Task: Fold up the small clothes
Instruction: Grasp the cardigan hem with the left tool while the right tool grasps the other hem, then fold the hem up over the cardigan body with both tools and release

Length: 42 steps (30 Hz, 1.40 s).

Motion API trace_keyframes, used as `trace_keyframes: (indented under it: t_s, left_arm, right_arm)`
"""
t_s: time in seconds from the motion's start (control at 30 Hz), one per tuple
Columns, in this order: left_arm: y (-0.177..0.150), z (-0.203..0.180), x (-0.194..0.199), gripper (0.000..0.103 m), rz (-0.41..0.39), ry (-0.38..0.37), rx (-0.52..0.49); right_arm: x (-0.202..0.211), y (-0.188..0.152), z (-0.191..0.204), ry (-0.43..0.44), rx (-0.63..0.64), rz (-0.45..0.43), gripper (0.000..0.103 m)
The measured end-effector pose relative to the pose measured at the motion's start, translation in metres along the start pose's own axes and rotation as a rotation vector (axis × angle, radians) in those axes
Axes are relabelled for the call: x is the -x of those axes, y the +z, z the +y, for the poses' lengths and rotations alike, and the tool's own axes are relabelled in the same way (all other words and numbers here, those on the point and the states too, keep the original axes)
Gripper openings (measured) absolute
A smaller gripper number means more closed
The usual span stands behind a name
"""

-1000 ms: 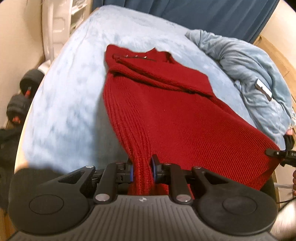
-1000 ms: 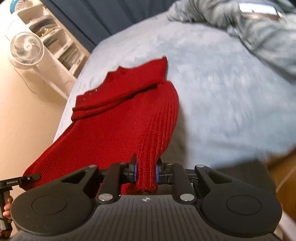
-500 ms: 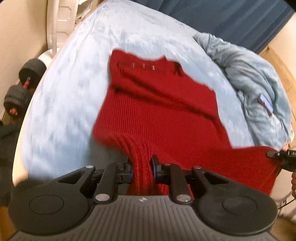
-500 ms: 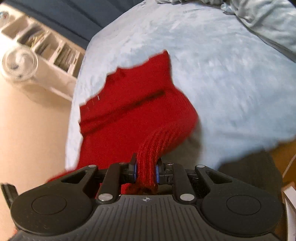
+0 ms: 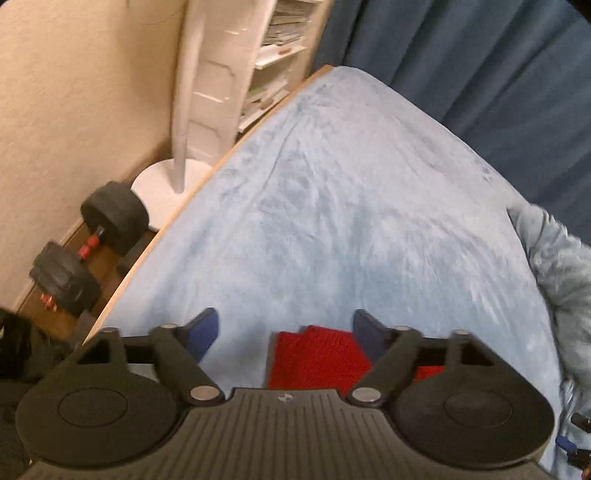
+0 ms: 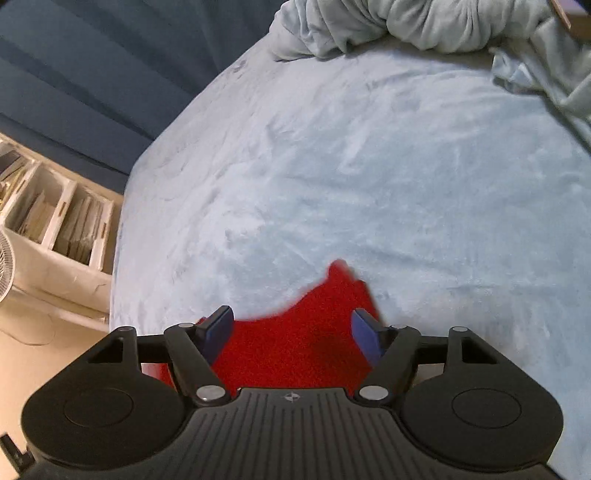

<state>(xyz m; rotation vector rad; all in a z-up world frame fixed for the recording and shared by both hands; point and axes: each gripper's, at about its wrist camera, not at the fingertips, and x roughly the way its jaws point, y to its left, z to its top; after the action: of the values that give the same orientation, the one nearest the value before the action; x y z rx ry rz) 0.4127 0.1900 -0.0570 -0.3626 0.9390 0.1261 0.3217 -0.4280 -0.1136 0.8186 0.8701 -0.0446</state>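
A red knitted sweater (image 5: 317, 356) lies on the light blue bed (image 5: 351, 206), mostly hidden under both grippers. In the left wrist view only a small red patch shows low between the fingers. My left gripper (image 5: 286, 326) has its jaws opening wide, and the pads do not press on the knit. In the right wrist view a corner of the red sweater (image 6: 295, 343) peeks out below the fingers. My right gripper (image 6: 295, 325) is also opening, its blue pads clear of the fabric.
A crumpled grey-blue blanket (image 6: 424, 26) is heaped at the far side of the bed. Black dumbbells (image 5: 85, 251) and a white fan stand (image 5: 184, 110) sit on the floor left of the bed. White shelves (image 6: 55, 221) and dark blue curtains (image 5: 461, 55) stand behind.
Both grippers carried the sweater's hem forward over the rest of the garment, then let go. Their jaws have sprung wide, and the sweater now shows only as small patches beneath them.
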Motion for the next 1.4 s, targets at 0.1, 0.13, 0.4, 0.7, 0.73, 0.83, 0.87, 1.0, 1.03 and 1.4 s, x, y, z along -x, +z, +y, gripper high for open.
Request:
trace_keyframes:
  t_s: [0.1, 0.13, 0.4, 0.7, 0.73, 0.83, 0.87, 1.0, 1.03, 1.4]
  left_arm:
    - [-0.023, -0.003, -0.02, 0.086, 0.041, -0.033, -0.102]
    - [-0.034, -0.003, -0.029, 0.086, 0.062, -0.04, -0.125]
    - [-0.072, -0.013, -0.074, 0.099, 0.148, 0.023, -0.198]
    - [-0.065, 0.007, -0.06, 0.013, 0.047, -0.074, -0.028]
    - [-0.063, 0.002, -0.051, 0.013, 0.01, -0.084, -0.047]
    - [-0.055, -0.006, -0.029, 0.013, -0.065, -0.144, -0.066]
    - [-0.054, -0.006, -0.027, 0.013, -0.082, -0.144, -0.073]
    - [-0.056, -0.004, -0.074, 0.013, -0.032, -0.029, -0.074]
    - [-0.059, -0.003, -0.082, 0.013, -0.023, -0.019, -0.076]
    - [-0.071, 0.008, -0.087, 0.052, -0.073, 0.027, -0.11]
  right_arm:
    - [-0.016, -0.022, -0.026, -0.044, 0.029, 0.012, 0.073]
    - [-0.022, -0.027, -0.03, -0.051, 0.035, 0.016, 0.073]
    - [-0.063, -0.036, 0.012, -0.142, 0.292, -0.072, 0.073]
    - [-0.034, -0.043, 0.022, -0.089, 0.363, -0.272, 0.01]
    - [-0.018, -0.042, 0.021, -0.052, 0.342, -0.3, 0.01]
    - [0.007, -0.027, 0.012, 0.015, 0.287, -0.348, 0.01]
    - [0.004, -0.021, 0.007, 0.015, 0.262, -0.348, 0.01]
    - [-0.076, -0.016, -0.019, -0.166, 0.237, -0.208, 0.01]
    - [-0.097, -0.019, -0.027, -0.207, 0.24, -0.162, 0.01]
    - [-0.089, -0.019, -0.054, -0.2, 0.149, -0.23, 0.046]
